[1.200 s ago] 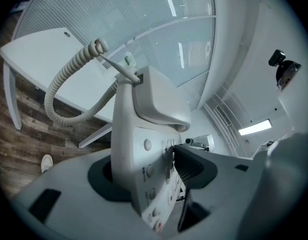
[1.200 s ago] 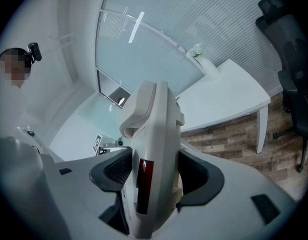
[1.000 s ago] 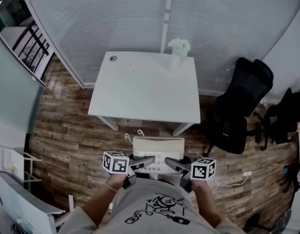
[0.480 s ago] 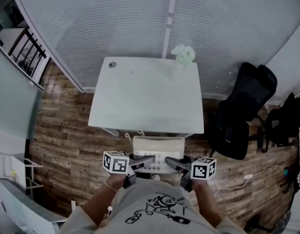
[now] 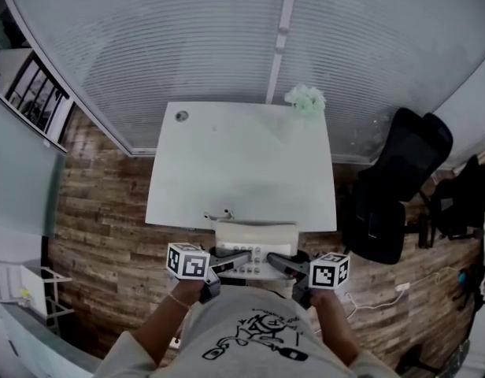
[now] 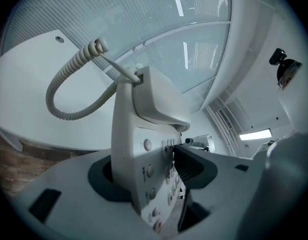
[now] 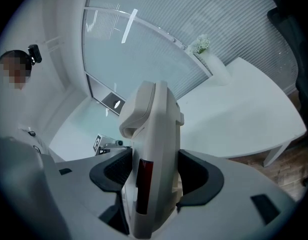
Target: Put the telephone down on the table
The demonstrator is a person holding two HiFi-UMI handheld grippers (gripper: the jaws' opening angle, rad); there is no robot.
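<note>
Carrying telephone point(image 5: 255, 244) forward; tabletop point(image 5: 242, 164) at 12 o'clock now closer, near edge reached. Left gripper point(image 5: 233, 261), right gripper point(image 5: 279, 263): fingers clamped on telephone sides. Set-down likely next.

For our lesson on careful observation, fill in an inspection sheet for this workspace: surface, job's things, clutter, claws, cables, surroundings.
Surface: white table, mostly bare.
Job's things: telephone, handset on cradle, held at the table's near edge, not yet set down.
Clutter: flowers at the far right corner; small round grommet at the far left corner.
Claws: left claw and right claw each shut on the telephone.
Cables: coiled cord loops from the telephone; white cable on the floor at right.
Surroundings: wood floor, blinds, black office chair at right.
</note>
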